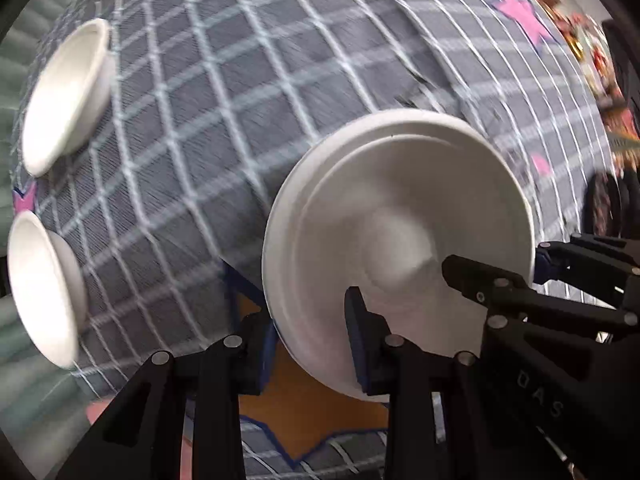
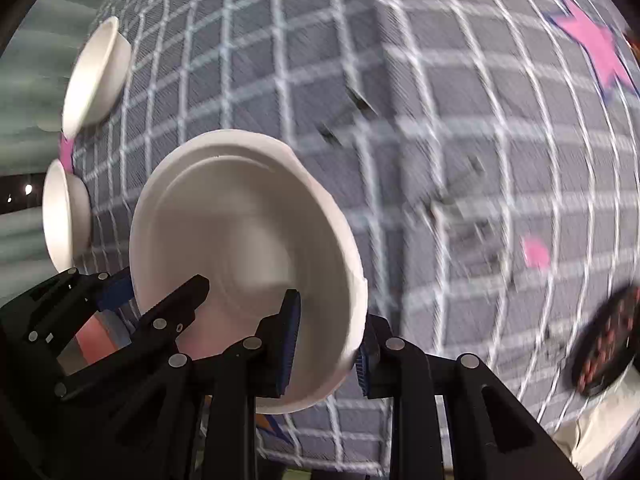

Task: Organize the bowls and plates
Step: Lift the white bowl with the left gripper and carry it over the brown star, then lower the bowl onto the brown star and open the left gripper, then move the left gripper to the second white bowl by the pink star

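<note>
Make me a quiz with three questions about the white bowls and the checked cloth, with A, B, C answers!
1. Where are the two loose bowls?
A. at the cloth's left edge
B. on the pink star
C. stacked inside the held dish

2. What colour is the big star at the upper right of the right wrist view?
A. green
B. pink
C. yellow

3. What are the two tools doing with the big white dish?
A. both pinch its rim
B. both hang open, away from it
C. only one touches it

Answers:
1 A: upper bowl and lower bowl sit by the checked cloth's left edge.
2 B: the star is pink.
3 A: left tool and right tool each clamp the big white dish at its rim.
</note>
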